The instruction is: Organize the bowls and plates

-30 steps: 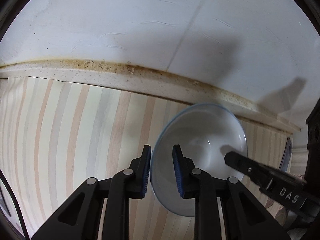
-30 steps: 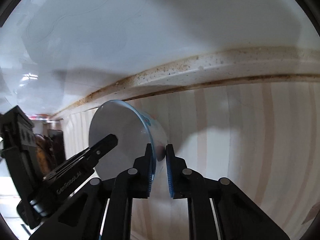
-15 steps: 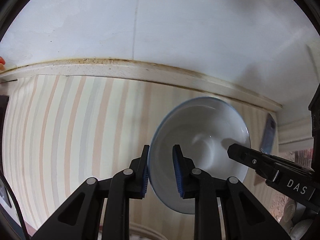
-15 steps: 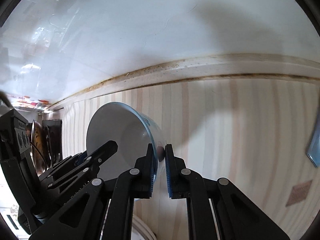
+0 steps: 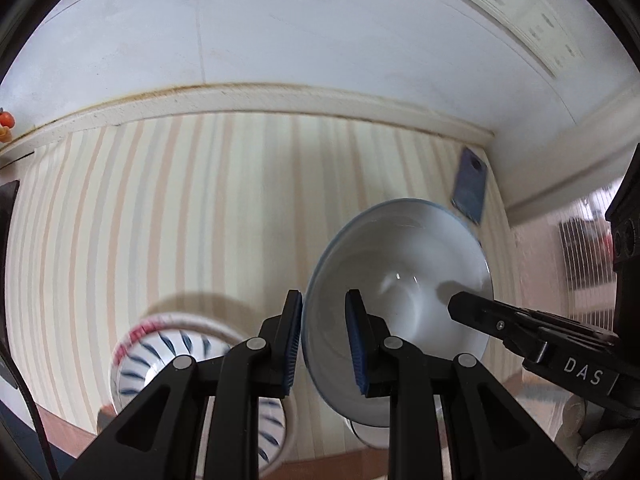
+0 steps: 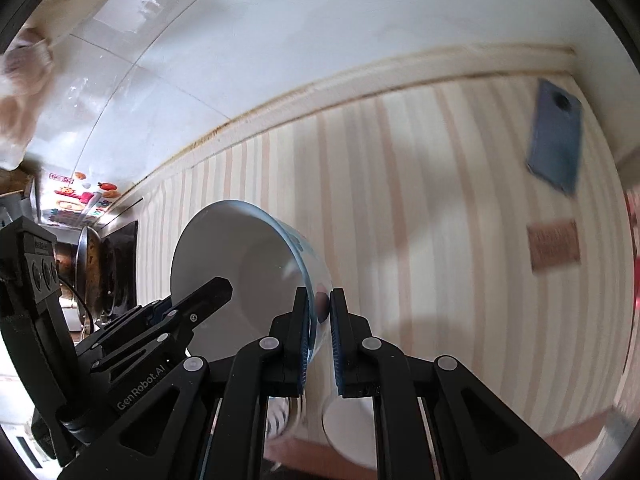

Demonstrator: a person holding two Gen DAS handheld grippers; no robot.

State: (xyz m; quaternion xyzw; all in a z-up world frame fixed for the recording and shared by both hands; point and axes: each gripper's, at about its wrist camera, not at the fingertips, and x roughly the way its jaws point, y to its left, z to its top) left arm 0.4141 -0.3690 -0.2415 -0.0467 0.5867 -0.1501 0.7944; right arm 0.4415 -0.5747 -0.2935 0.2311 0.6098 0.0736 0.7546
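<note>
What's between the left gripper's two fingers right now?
In the left wrist view, the left gripper straddles the near rim of the white bowl: one finger outside the wall, one inside.

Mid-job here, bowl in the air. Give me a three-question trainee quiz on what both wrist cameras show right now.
1. True or false: both the left tongs and the right tongs grip the rim of the white blue-rimmed bowl.
2. Which lies flat near the far corner of the striped tabletop? A) a fork B) a blue-grey phone C) a cup
3. Fill in: the blue-striped patterned bowl sits to the ___ of the held bowl in the left wrist view.

Key: 1 true; 2 B; 3 left.
</note>
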